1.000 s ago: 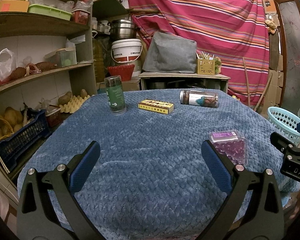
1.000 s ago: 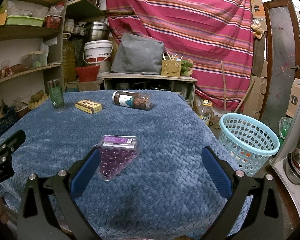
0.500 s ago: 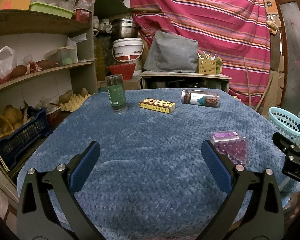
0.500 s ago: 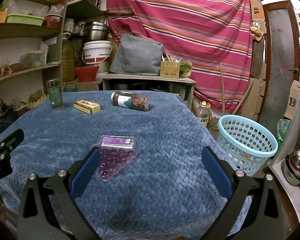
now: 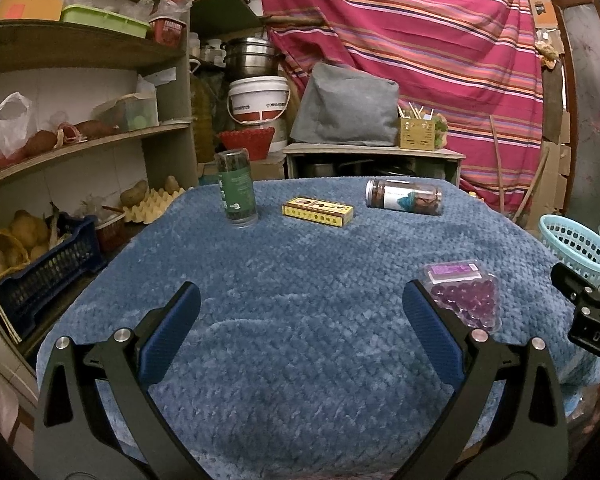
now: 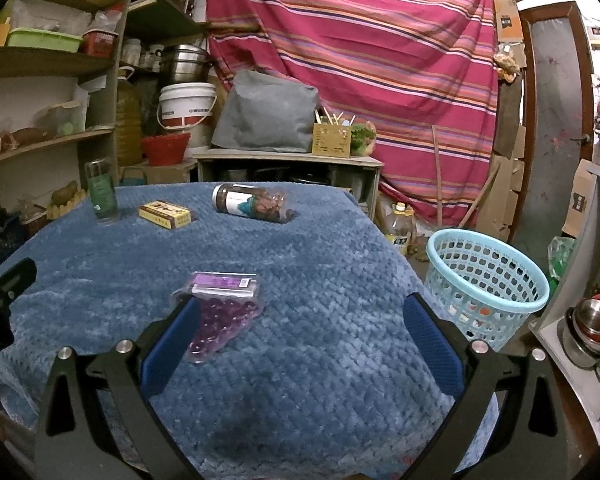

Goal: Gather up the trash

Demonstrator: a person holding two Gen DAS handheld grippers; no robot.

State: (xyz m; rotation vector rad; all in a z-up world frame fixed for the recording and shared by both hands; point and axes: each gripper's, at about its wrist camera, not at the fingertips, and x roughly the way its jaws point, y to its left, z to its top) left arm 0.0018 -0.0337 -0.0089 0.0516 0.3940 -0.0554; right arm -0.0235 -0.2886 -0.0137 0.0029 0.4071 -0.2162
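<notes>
The purple bead packet (image 6: 220, 316) is seen just beyond the right gripper (image 6: 300, 312), beside its left finger; both the right and the left gripper (image 5: 300, 300) are held wide above the counter (image 5: 300, 260).

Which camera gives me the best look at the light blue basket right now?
The right wrist view: the light blue basket shows whole, rim and open top, on the floor beside the table. The left wrist view catches only part of it at the right edge.

Left tongs (image 5: 300, 310) gape wide, blue pads (image 5: 172, 336) far apart, holding nothing. Right tongs (image 6: 300, 322) likewise spread and bare, level with them at 3 o'clock.
</notes>
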